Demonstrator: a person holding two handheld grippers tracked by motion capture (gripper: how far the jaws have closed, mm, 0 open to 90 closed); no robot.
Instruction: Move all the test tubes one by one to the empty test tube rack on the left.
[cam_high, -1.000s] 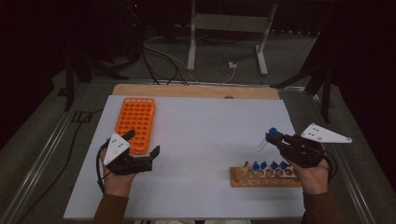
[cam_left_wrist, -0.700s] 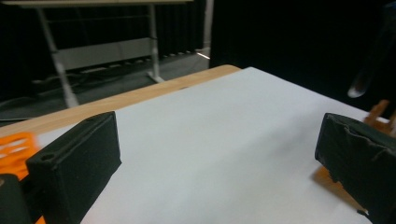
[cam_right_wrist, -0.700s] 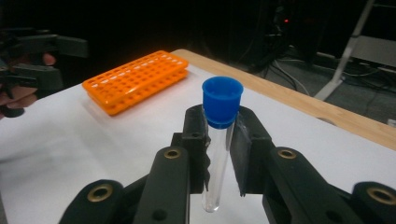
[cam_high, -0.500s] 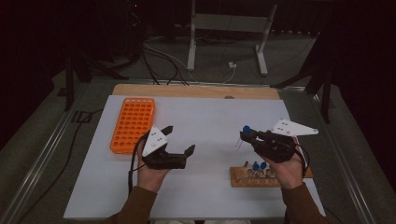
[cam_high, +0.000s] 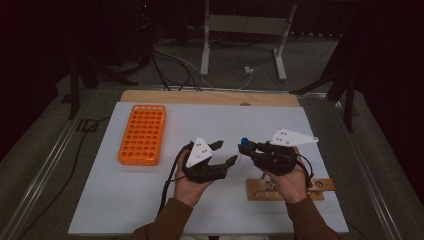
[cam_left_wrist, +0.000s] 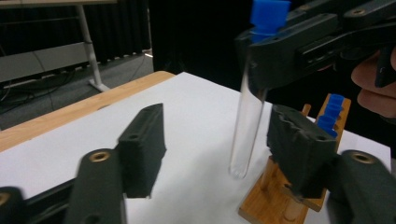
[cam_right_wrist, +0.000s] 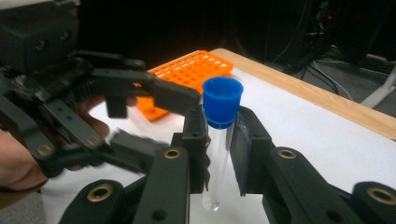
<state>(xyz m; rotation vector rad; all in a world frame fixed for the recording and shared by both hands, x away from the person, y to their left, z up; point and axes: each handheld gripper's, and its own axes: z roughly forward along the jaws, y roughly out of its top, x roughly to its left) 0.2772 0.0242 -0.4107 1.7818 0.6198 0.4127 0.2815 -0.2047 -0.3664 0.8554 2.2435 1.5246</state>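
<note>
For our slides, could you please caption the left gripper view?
Right gripper holds a blue-capped test tube upright between the open left gripper jaws.

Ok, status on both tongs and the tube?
Right tongs shut on tube, just under its blue cap. Left tongs open around tube's lower end, not touching. Nothing between them.

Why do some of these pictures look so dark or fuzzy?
High view: the room behind is nearly black, only the table is lit. Left gripper view: its own near jaws are blurred, the tube sharper. Right gripper view: the left gripper looks smeared.
</note>
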